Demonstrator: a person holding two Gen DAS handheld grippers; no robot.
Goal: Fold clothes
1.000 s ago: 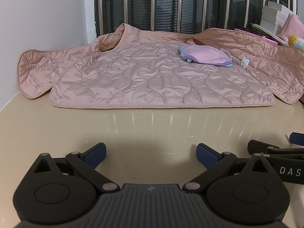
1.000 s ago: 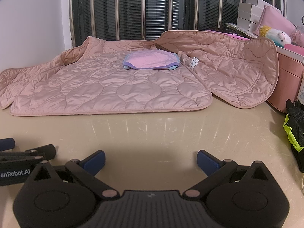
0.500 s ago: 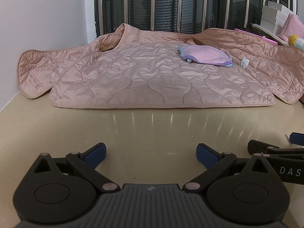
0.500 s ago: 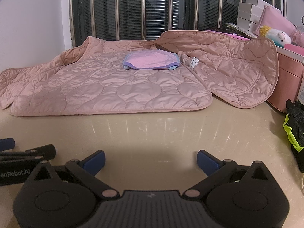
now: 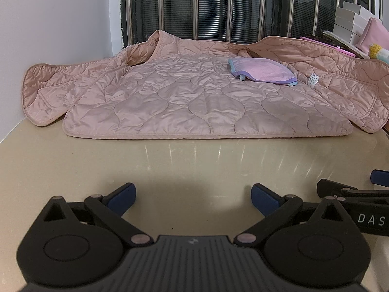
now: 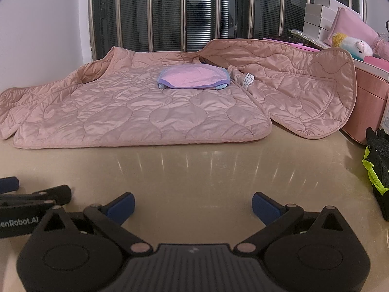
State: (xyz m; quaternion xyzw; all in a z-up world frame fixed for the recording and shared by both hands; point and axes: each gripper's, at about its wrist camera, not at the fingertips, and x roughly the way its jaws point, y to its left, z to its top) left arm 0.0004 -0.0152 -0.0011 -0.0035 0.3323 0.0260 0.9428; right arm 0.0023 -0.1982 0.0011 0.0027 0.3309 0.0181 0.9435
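Observation:
A pink quilted jacket (image 5: pixel 194 97) (image 6: pixel 136 112) lies spread flat on the beige table, its front panels thrown open to both sides. A small folded lilac garment (image 5: pixel 261 73) (image 6: pixel 194 79) rests on it near the collar. My left gripper (image 5: pixel 192 196) stands open low over bare table, well short of the jacket's hem, with nothing between its fingers. My right gripper (image 6: pixel 193 204) is likewise open and empty, beside the left one. Each gripper's side shows at the edge of the other's view.
A white wall (image 5: pixel 48 36) bounds the left. A barred window (image 6: pixel 194 12) runs behind the jacket. At the right stand a pink box (image 6: pixel 369 102), white cartons (image 6: pixel 316 17), a plush toy (image 6: pixel 352 46) and black-and-yellow gloves (image 6: pixel 376 165). Beige tabletop (image 6: pixel 194 165) lies between grippers and jacket.

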